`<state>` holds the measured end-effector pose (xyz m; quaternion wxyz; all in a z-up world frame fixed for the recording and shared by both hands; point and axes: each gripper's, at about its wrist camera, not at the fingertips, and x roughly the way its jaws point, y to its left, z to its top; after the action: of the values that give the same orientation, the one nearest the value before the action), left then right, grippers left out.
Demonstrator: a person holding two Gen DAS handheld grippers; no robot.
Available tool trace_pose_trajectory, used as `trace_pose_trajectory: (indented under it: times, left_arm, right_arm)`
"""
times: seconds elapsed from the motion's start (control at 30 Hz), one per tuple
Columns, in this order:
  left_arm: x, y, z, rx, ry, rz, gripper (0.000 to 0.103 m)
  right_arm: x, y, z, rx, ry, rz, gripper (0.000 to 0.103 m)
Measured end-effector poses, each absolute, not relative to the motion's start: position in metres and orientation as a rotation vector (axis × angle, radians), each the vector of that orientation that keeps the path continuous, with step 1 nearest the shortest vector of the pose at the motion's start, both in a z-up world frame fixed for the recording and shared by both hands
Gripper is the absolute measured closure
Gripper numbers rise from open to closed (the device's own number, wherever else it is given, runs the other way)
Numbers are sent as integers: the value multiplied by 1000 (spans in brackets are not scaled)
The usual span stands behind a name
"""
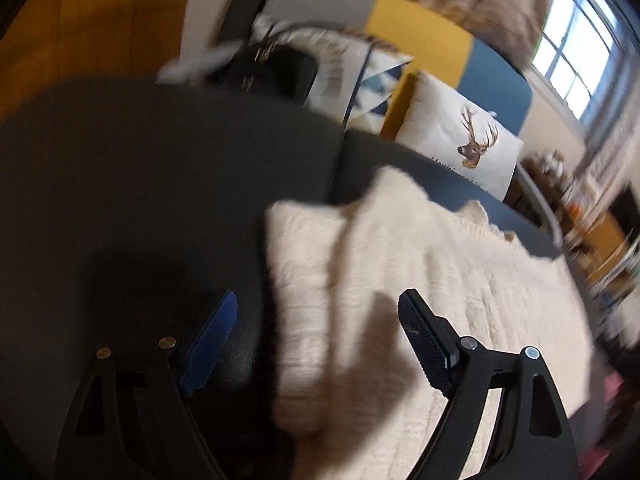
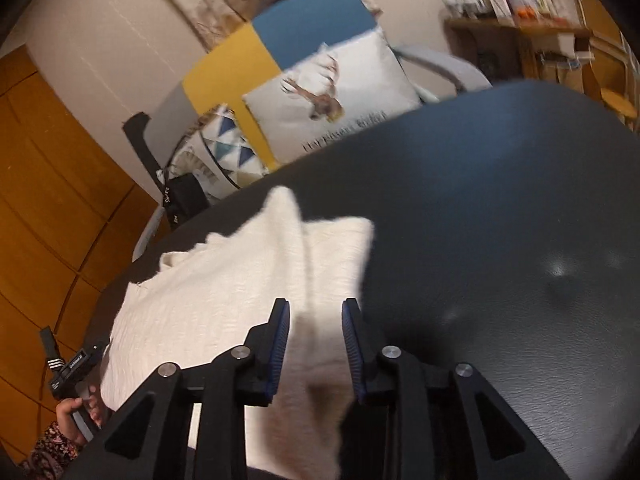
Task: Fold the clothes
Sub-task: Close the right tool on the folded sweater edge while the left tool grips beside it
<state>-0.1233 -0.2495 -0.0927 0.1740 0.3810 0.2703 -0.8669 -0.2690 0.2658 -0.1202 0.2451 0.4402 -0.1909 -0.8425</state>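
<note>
Dark table (image 1: 140, 184) fills most of the room's near side, leathery top, sofa behind it with a deer cushion (image 1: 460, 140) and a patterned one beside that. On the table lies the cream sweater (image 1: 420, 280), knitted, spread over the edge nearest the person and reaching toward the middle. One part, a sleeve or a side panel, I cannot tell which, lies turned over on the body, so a first fold looks made; the rest lies open and a little rumpled at the far hem. Judgement: early in the job, with the other side and the crosswise folds left to do. Left gripper (image 1: 316, 344) hangs over the sweater's folded edge, fingers wide apart, one blue pad (image 1: 212, 344) above bare table, the other above cloth; nothing between them. Right gripper (image 2: 316, 350) sits low over the same edge from the other side, fingers apart but closer, cloth showing in the gap, not pinched as far as I can see. Both views are smeared by motion.
</note>
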Motion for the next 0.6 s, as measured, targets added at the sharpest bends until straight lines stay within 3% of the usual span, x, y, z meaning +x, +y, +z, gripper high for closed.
trace_pose_trajectory:
  times: [0.23, 0.37, 0.6]
  left_arm:
    - [-119, -284, -93, 1083, 1064, -2449, 18]
    - [-126, -289, -93, 1151, 1075, -2475, 18]
    - [-145, -289, -95, 1285, 1067, -2560, 12]
  right_arm:
    - [-313, 269, -154, 1415, -727, -2037, 53]
    - [-329, 262, -164, 1435, -838, -1916, 51]
    - [-338, 209, -158, 1502, -697, -1823, 38]
